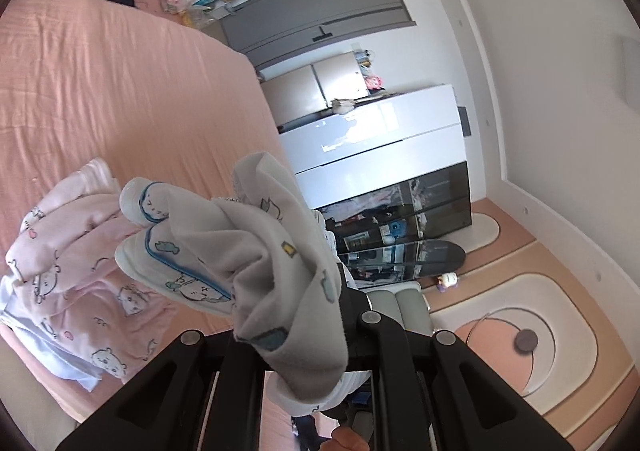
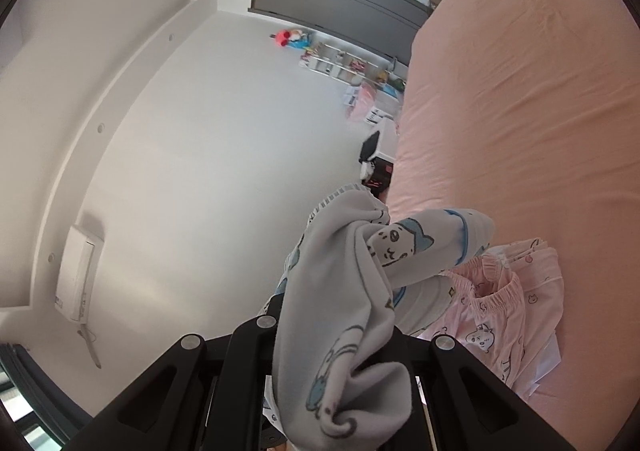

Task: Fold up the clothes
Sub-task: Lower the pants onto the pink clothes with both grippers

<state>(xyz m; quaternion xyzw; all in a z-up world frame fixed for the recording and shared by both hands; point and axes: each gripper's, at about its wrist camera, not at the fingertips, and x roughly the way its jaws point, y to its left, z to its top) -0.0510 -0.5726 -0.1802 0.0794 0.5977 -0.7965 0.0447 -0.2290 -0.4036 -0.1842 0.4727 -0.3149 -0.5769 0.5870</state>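
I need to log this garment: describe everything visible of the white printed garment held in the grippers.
The white printed garment looks like soft fleece, with cartoon animals and blue-trimmed edges. It is bunched and crumpled, lifted above the pink bed. Both the left gripper and right gripper are shut on it. Its cuffs hang over the pink pyjamas.

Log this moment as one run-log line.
task: fold clothes | left gripper: shut on white printed garment | right gripper: shut on same garment | garment: bunched, lifted above bed | pink pyjamas: unfolded on bed
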